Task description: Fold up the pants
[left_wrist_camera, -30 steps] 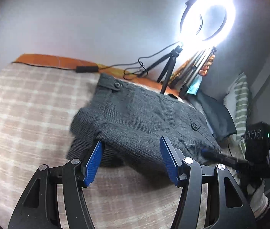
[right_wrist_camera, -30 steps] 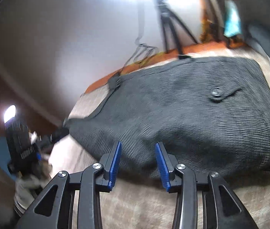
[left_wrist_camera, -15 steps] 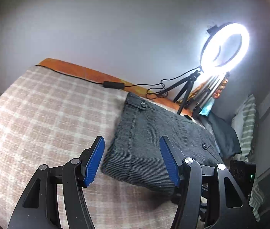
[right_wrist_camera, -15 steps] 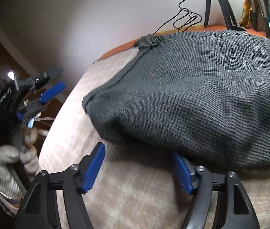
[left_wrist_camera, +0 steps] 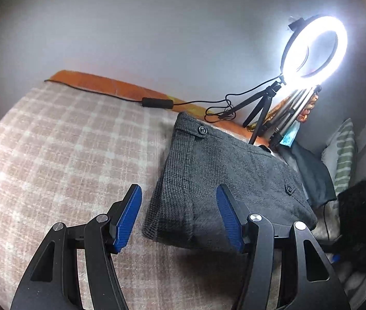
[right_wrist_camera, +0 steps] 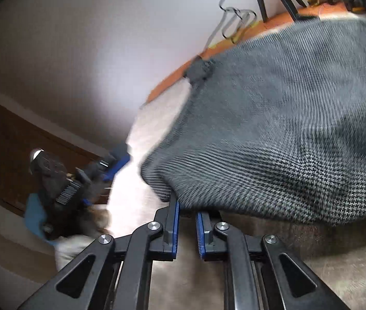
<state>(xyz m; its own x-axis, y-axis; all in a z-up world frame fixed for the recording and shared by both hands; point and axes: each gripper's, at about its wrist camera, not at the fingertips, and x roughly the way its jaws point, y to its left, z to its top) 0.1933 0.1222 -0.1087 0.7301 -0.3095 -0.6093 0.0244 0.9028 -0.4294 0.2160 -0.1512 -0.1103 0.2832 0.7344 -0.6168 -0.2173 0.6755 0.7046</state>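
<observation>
Left tool [left_wrist_camera: 179, 217] gapes wide — right tool [right_wrist_camera: 187, 208] nearly closed, holding nothing.

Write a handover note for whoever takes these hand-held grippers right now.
Left hand-held gripper: open, empty, above the blanket, aimed at the near left corner of the pants.
Right hand-held gripper: nearly shut, tips at the pants' near edge; whether it pinches cloth cannot be told.
Pants: folded into a compact grey bundle lying on the blanket, waistband buttons facing up, beside the ring light.
Done: the main folds appear made.
Left: probably only tidying the near edge, then withdrawing.
</observation>
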